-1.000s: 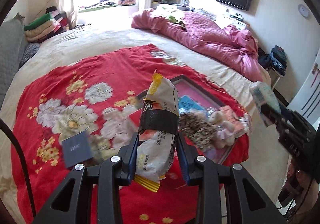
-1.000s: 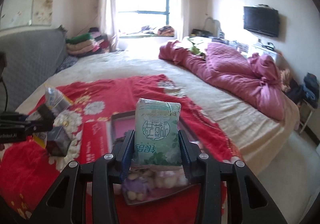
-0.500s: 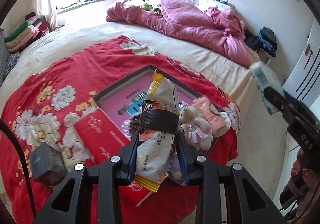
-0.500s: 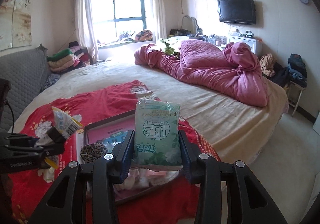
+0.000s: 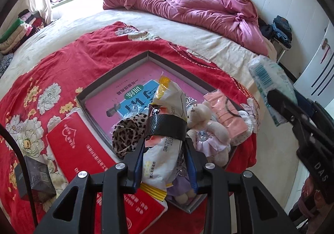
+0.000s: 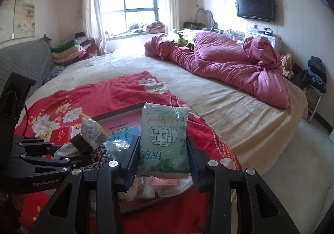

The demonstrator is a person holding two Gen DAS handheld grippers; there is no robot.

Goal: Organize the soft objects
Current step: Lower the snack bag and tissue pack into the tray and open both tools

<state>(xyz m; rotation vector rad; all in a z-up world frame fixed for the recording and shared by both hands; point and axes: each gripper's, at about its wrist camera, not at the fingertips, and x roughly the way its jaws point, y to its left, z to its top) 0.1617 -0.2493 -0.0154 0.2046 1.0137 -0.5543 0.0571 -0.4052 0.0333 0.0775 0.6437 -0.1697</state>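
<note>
The left gripper [image 5: 165,150], jaws clamped on the upright snack bag [image 5: 167,127], hangs directly over the tray [image 5: 117,71], nearer than the right gripper [image 6: 163,157] clamping the tissue pack [image 6: 163,135].

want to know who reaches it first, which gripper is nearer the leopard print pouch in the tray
Left. The left gripper, clamping a snack bag, is directly beside the leopard print pouch, apparently just above it. The right gripper, clamping a green packet, is farther off, over the tray's other side.
</note>
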